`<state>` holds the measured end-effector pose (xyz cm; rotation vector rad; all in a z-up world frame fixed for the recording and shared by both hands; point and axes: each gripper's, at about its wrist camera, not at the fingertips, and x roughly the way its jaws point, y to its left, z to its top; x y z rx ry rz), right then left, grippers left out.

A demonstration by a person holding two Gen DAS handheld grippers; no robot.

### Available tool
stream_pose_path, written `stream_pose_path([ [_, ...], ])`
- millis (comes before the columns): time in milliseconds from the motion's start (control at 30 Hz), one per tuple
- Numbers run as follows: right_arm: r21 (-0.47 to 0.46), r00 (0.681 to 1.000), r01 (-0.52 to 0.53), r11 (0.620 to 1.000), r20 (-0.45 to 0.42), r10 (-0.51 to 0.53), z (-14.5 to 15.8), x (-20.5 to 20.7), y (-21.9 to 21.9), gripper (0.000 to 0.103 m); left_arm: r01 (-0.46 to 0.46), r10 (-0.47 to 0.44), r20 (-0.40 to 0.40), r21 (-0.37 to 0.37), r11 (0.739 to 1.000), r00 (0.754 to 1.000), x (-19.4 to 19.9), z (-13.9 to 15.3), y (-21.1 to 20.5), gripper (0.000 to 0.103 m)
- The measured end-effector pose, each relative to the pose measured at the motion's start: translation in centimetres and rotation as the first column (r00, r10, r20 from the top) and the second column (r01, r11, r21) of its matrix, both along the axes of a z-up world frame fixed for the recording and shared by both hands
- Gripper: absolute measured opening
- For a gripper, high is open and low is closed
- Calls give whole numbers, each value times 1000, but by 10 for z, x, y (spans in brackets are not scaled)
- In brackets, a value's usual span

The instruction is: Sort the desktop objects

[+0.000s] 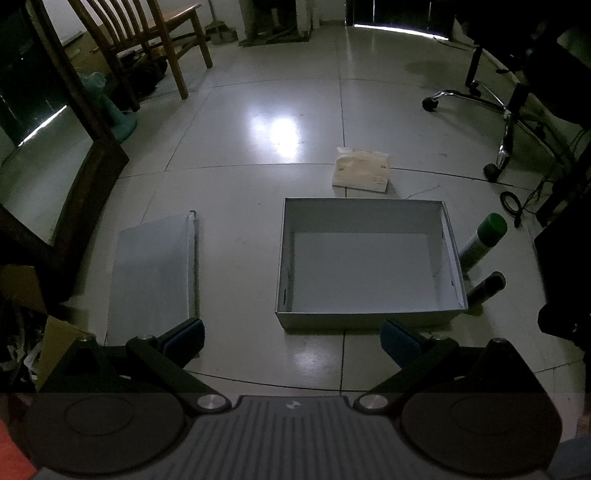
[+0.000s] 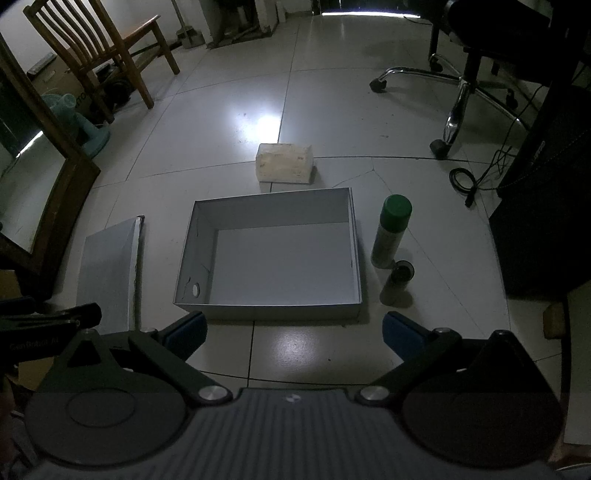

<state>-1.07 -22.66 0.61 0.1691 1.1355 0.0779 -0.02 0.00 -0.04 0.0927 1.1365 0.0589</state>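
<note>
Both grippers, left [image 1: 291, 338] and right [image 2: 293, 332], spread wide; white box [image 2: 269, 206] open-topped (rectangular, bare inside).

Both views dim and underexposed, corners and edges nearly black. Hard glare patch on the glossy floor [image 1: 275, 129] from an overhead light, plus a bright strip under the far door [image 1: 400, 28]. Strong fisheye bending at the edges; focus is fine, mild noise in the shadows.
</note>
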Motion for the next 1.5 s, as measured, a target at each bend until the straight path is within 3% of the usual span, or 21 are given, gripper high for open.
stream_pose_path([
  [667, -5, 1000, 0, 1000, -1, 0, 0, 3, -1, 103, -9, 9, -12, -1, 1000, 1000, 9, 0, -1, 103],
  [967, -69, 999, 5, 998, 40, -2, 2, 6, -2, 103, 27, -27, -29, -8, 1000, 999, 24, -3, -15, 103],
  [1500, -9, 995, 61, 998, 82, -60, 19, 26, -9, 103, 20, -20, 3, -34, 999, 1000, 54, 13, -8, 103],
])
